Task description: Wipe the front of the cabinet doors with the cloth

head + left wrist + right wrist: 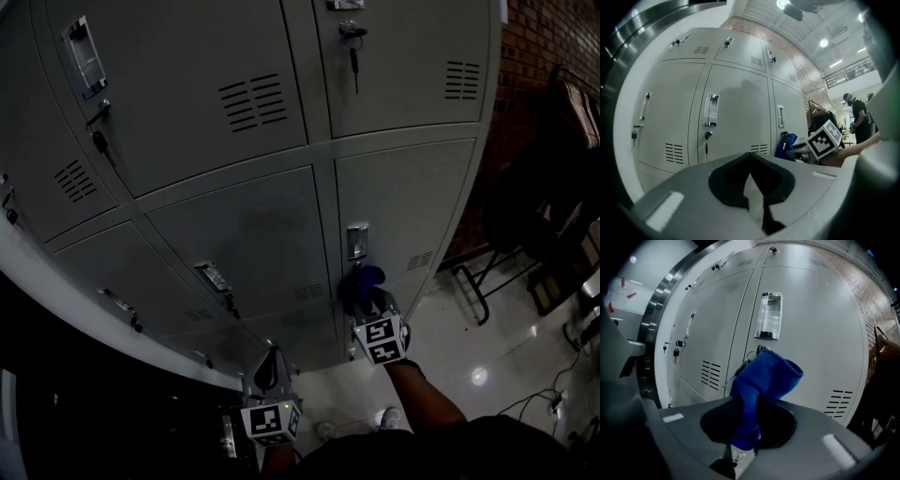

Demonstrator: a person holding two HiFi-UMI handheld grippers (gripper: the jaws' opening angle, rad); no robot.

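Left gripper: nearest, low on the left; jaws closed together on nothing, held apart from the grey doors.
Right gripper: just beyond, to the right; clenched on the blue cloth.
Cloth: bunched, standing up out of the jaws at the lock of the lower right cabinet door; whether it touches is unclear.
In the way: a handle just above the cloth and a hanging key beside it.
Far right: black chair frame on the glossy floor, against a brick wall.
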